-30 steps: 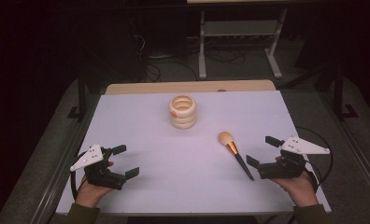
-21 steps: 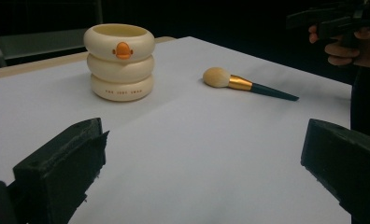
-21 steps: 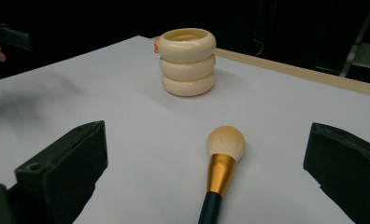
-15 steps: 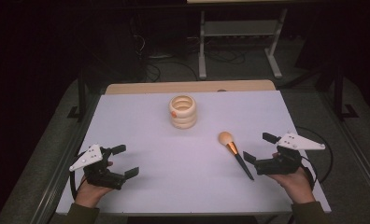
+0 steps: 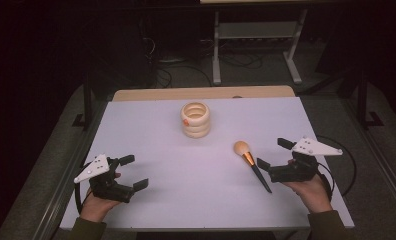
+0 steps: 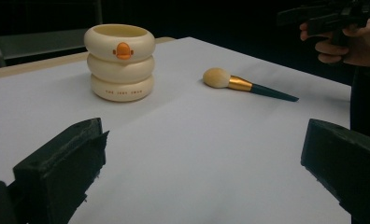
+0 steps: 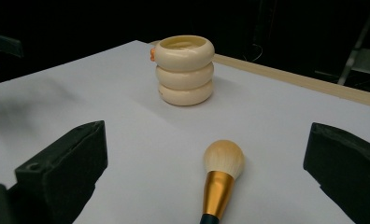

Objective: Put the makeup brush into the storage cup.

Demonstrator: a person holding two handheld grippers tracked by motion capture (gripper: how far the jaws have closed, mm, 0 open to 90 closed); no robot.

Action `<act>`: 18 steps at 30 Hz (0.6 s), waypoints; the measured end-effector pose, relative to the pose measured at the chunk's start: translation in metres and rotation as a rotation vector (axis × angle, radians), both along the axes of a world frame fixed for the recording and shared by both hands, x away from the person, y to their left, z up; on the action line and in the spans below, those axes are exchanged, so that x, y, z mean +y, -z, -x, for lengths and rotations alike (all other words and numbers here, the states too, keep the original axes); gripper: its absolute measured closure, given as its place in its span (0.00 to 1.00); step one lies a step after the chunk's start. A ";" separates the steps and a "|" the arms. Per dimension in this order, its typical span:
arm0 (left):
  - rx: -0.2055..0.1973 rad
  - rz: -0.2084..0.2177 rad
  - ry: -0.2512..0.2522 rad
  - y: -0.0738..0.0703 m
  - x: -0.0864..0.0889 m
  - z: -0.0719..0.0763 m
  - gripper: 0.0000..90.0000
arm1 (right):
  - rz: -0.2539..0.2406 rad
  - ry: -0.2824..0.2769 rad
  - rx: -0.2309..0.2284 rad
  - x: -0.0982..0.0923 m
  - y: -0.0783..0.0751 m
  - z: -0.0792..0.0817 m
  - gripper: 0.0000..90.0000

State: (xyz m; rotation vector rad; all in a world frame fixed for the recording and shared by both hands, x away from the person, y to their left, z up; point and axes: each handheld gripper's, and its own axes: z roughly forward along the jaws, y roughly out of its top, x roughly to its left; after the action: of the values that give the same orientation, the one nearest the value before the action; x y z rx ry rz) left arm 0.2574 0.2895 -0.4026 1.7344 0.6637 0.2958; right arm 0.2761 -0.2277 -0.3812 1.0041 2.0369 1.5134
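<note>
Right gripper (image 5: 275,155) gapes wide just behind the brush (image 5: 252,163) — best to close squarely across its handle; left gripper (image 5: 132,172) is wide too.

L tool (image 5: 132,172) sits near the desk's (image 5: 151,130) front-left corner, jaws spread wide, hand (image 5: 97,202) gripping from below. R tool (image 5: 274,155) near the front-right edge, jaws also wide apart, hand (image 5: 311,192) behind it. Both forearms come in from the front edge.

Dim room beyond the white table (image 5: 151,150), grey carpet floor (image 5: 41,165), metal shelf frame (image 5: 256,35), tangled cables (image 5: 171,70).
</note>
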 end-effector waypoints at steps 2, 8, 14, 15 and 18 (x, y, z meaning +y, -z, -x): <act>0.000 -0.001 0.000 0.000 0.000 0.000 0.00 | 0.007 0.002 -0.001 0.001 0.000 -0.002 0.00; -0.001 -0.003 0.002 0.000 0.000 -0.001 0.00 | 0.002 0.012 0.008 0.001 -0.001 -0.005 0.00; -0.003 -0.008 0.002 0.000 0.002 -0.001 0.00 | 0.010 0.012 0.009 0.005 -0.002 -0.011 0.00; -0.003 -0.008 0.002 0.000 0.002 -0.001 0.00 | 0.010 0.012 0.009 0.005 -0.002 -0.011 0.00; -0.002 -0.006 0.000 0.000 0.002 -0.001 0.00 | 0.017 0.014 0.016 0.006 -0.003 -0.014 0.00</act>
State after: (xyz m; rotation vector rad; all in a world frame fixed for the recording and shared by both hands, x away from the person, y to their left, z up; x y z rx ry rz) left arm 0.2581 0.2916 -0.4026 1.7394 0.6620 0.3002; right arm 0.2898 -0.2213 -0.3786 1.0246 2.0461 1.4828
